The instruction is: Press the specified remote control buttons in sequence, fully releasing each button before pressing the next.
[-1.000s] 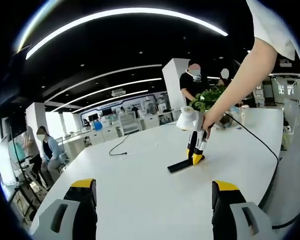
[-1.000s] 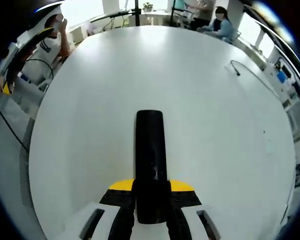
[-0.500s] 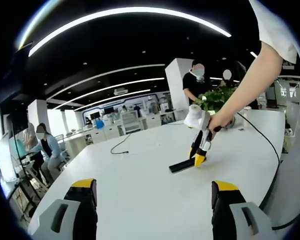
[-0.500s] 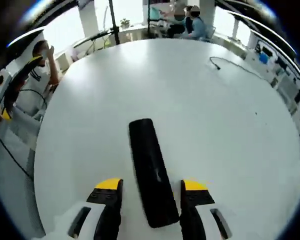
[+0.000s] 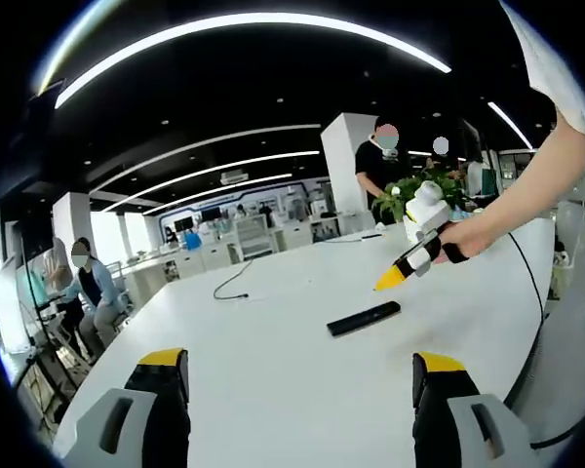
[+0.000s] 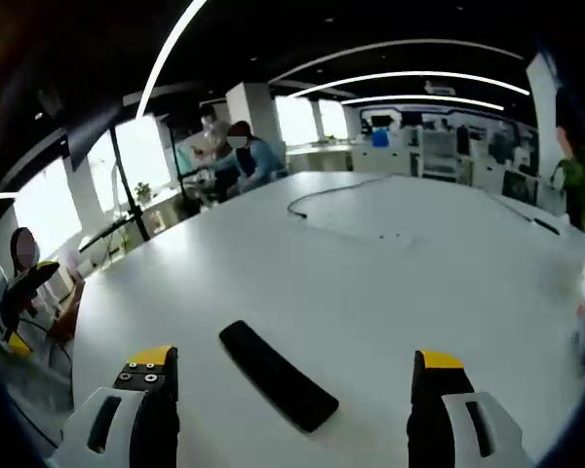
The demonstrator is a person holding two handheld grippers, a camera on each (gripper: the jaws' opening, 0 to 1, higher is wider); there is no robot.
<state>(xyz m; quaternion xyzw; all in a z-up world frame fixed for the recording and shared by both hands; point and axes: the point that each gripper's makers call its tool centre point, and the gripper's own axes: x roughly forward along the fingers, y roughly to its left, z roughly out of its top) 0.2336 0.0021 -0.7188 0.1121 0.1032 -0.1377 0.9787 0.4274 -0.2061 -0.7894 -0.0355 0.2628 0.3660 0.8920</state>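
A black remote control (image 5: 363, 318) lies flat on the white table (image 5: 273, 361), also seen as the remote control (image 6: 278, 374) in the right gripper view. My right gripper (image 6: 290, 385) is open, lifted above the remote with nothing between its yellow-tipped fingers; it appears as the right gripper (image 5: 402, 272) held by a hand, up and right of the remote. My left gripper (image 5: 300, 372) is open near the table's front edge, well short of the remote.
A black cable (image 5: 231, 286) lies on the far side of the table, and another cable (image 5: 526, 292) runs along its right edge. A potted plant (image 5: 402, 200) stands at the back. People sit and stand around the office beyond.
My right gripper let go of the remote, opened wide and rose away to the right. The remote now lies free on the table. The left gripper stayed still.
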